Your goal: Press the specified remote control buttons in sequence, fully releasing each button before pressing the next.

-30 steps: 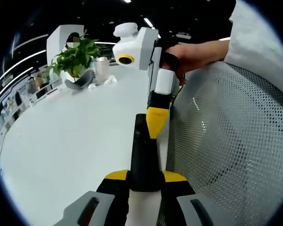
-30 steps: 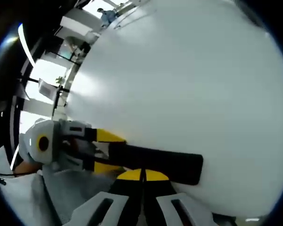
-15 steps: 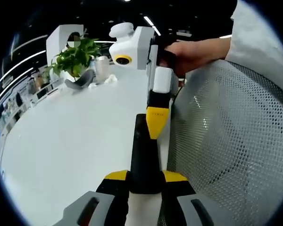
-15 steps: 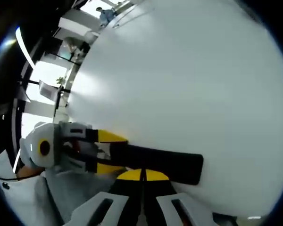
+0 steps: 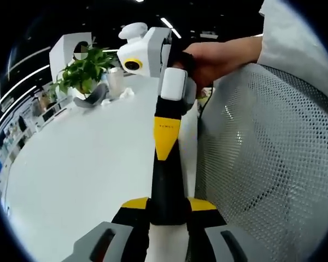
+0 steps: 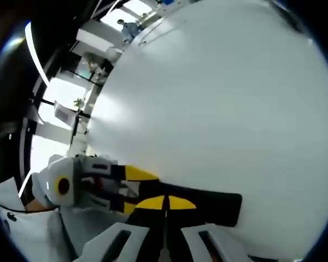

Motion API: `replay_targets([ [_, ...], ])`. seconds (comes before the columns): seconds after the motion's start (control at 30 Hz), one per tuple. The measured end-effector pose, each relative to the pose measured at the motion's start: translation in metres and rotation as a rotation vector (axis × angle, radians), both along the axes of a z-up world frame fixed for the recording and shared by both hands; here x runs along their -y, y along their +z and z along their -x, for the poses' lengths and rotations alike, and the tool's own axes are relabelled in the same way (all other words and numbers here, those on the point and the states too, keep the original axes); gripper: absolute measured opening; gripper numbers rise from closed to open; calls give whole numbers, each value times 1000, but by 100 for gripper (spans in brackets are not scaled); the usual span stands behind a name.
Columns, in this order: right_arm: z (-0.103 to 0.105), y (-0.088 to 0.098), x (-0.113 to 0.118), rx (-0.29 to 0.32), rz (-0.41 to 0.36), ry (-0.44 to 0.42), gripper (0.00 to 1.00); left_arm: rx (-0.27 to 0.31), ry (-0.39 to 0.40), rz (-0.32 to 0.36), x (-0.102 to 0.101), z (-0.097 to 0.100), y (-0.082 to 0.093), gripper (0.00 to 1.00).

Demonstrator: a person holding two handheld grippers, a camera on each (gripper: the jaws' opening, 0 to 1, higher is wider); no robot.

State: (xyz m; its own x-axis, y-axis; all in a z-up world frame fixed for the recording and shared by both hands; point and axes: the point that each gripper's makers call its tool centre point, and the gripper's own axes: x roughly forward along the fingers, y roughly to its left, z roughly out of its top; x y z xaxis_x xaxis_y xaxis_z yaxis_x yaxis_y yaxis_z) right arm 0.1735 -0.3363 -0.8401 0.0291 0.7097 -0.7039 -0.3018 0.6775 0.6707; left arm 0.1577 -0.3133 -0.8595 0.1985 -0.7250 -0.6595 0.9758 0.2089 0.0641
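A slim black remote control is held over the near right edge of a white table, clamped at its near end between the yellow-tipped jaws of the left gripper. In the right gripper view the same remote control is seen lying crosswise just beyond the right gripper, with the left gripper grasping its left end. The right gripper's jaws are pressed together with nothing between them, and their joined tip is seen in the left gripper view as a yellow wedge resting on or just above the remote's upper face; contact cannot be confirmed. The remote is judged to be light, stiff and smooth-skinned, so a grip across its narrow sides near one end, as here, should be kept firm, since a press further along may lever it. A potted plant and a cup stand at the far side, and a mesh chair back lies to the right.
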Motion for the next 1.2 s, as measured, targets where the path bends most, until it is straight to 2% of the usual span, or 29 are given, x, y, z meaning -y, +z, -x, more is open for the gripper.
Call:
replay_targets([
  [0.07, 2, 0, -4, 0, -3, 9, 0, -2, 1, 1, 0, 0, 0, 25],
  [0.17, 4, -6, -2, 23, 47, 45, 0, -1, 1, 0, 0, 0, 0, 25],
  [0.3, 6, -8, -2, 28, 68, 60, 0, -6, 1, 2, 0, 0, 0, 24],
  [0.4, 2, -8, -2, 64, 67, 61, 0, -11, 5, 5, 0, 1, 0, 24],
  [0.57, 4, -13, -1, 59, 88, 80, 0, -17, 10, 8, 0, 0, 0, 24],
  [0.8, 4, -13, 0, 57, 78, 40, 0, -27, 19, 12, 0, 0, 0, 24],
  [1.07, 3, -13, 0, 26, 61, 28, 0, -27, 21, 17, 0, 0, 0, 24],
  [1.2, 4, -12, -2, 32, 68, 33, 0, -27, 20, 17, 0, 0, 0, 24],
])
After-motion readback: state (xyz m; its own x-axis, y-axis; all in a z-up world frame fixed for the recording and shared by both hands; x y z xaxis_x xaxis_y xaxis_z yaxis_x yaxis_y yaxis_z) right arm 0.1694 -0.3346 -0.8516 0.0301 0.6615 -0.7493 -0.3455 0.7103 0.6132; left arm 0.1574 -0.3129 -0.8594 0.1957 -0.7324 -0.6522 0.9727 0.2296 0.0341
